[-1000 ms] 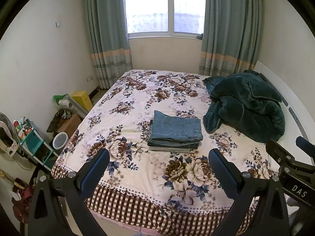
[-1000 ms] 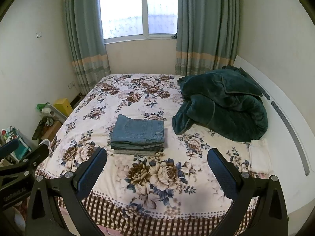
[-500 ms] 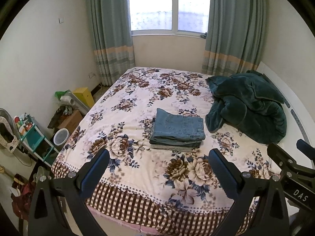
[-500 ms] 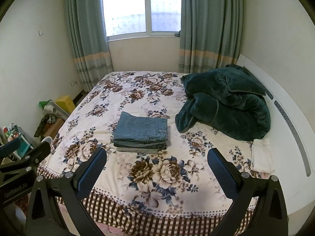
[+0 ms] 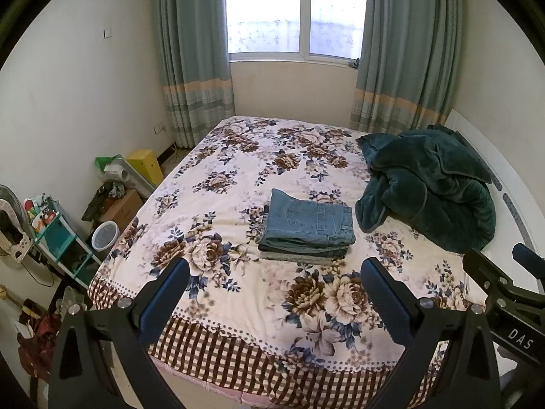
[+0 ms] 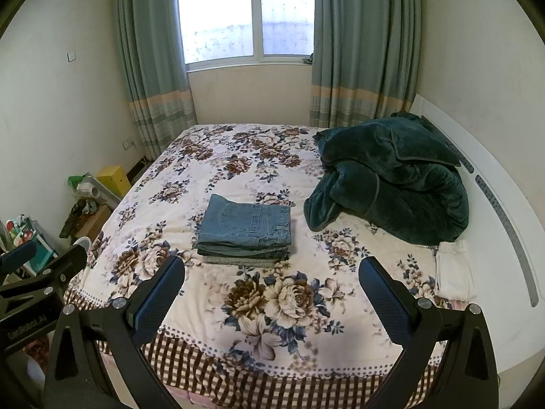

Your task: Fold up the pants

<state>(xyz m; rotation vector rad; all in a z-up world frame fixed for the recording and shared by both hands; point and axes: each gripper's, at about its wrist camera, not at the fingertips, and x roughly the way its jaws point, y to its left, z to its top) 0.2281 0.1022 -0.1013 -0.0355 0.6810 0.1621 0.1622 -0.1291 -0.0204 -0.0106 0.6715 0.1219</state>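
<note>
Your folded pants (image 5: 308,226) sit mid-bed, straight ahead and well clear of both grippers, long side running across, left gripper (image 5: 274,298) and right gripper (image 6: 272,294) spread wide, neither nearer.

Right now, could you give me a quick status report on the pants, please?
Left gripper open, empty; right gripper open, empty. Folded jeans stacked on the floral bedspread, untouched. Green blanket heaped beside the stack, apart from it.
</note>
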